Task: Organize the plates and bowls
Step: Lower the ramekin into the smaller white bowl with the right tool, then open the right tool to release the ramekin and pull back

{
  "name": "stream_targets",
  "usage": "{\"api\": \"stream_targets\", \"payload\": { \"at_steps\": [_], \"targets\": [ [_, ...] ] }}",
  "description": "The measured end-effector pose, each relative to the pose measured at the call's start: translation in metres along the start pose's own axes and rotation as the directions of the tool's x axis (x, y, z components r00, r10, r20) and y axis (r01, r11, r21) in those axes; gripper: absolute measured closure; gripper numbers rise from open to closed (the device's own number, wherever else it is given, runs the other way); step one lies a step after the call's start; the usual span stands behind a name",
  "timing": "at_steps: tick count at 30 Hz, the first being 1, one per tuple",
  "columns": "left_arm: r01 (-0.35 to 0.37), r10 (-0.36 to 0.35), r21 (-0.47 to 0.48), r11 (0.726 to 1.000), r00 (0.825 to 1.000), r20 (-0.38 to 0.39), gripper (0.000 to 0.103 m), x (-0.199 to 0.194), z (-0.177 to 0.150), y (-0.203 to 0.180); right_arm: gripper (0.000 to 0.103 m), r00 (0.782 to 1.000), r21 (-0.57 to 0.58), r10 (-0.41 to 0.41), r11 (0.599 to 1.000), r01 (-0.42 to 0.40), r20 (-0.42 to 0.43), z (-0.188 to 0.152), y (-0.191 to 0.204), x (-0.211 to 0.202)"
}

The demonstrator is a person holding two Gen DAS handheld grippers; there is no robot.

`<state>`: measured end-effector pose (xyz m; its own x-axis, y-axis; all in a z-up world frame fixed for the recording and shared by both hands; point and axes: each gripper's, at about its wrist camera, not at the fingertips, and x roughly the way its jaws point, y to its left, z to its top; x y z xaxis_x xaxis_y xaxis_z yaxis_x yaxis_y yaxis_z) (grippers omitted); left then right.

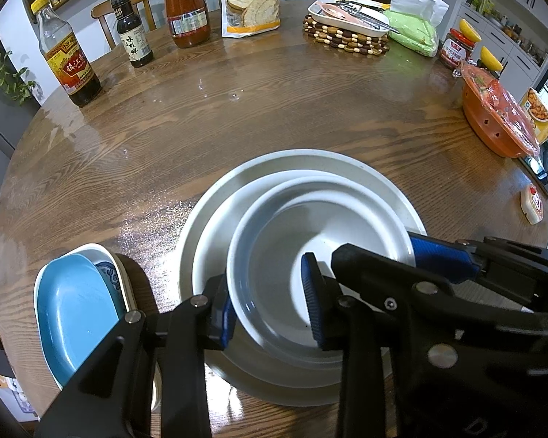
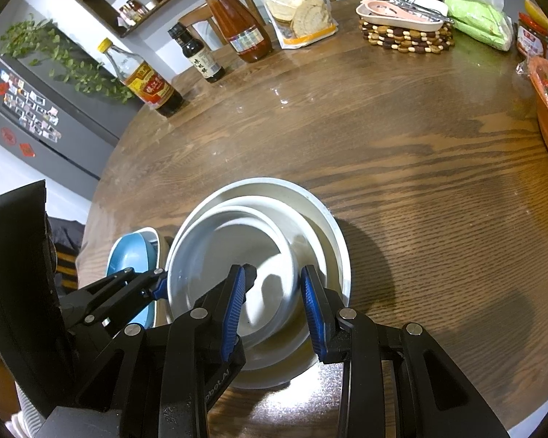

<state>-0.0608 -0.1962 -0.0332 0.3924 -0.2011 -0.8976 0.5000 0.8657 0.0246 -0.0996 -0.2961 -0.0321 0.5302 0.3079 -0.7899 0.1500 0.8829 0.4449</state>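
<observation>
A stack of white dishes sits on the wooden table near its front edge: a small white plate (image 1: 274,241) nested in a middle plate (image 1: 215,226), on a large plate (image 1: 365,175). The stack also shows in the right wrist view (image 2: 237,241). My left gripper (image 1: 270,303) is open, its jaws astride the small plate's near-left rim. My right gripper (image 2: 274,306) is open, its jaws over the stack's near-right rim; it shows in the left wrist view (image 1: 434,255). A blue dish (image 1: 76,310) rests in a white patterned bowl (image 1: 118,273) left of the stack.
At the table's far side stand a vinegar bottle (image 1: 67,62), a soy bottle (image 1: 133,33), a sauce bottle (image 1: 184,7), a flour bag (image 1: 250,0) and a dish on a beaded trivet (image 1: 347,36). An orange wrapped bowl (image 1: 497,113) sits right.
</observation>
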Motion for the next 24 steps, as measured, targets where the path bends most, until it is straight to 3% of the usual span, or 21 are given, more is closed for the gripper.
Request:
{"api": "stream_targets", "payload": {
  "at_steps": [12,24],
  "targets": [
    [0.007,-0.007,-0.013,1.000,1.000,0.008,0.071,-0.003,-0.001,0.001,0.069,0.994,-0.080,-0.083,0.993,0.089,0.072,-0.003,0.013,-0.013],
    [-0.010,0.010,-0.010,1.000,0.998,0.062,0.067,-0.016,-0.001,0.001,0.069,0.986,-0.124,-0.089,0.986,0.107,0.141,-0.005,0.021,-0.026]
  ]
}}
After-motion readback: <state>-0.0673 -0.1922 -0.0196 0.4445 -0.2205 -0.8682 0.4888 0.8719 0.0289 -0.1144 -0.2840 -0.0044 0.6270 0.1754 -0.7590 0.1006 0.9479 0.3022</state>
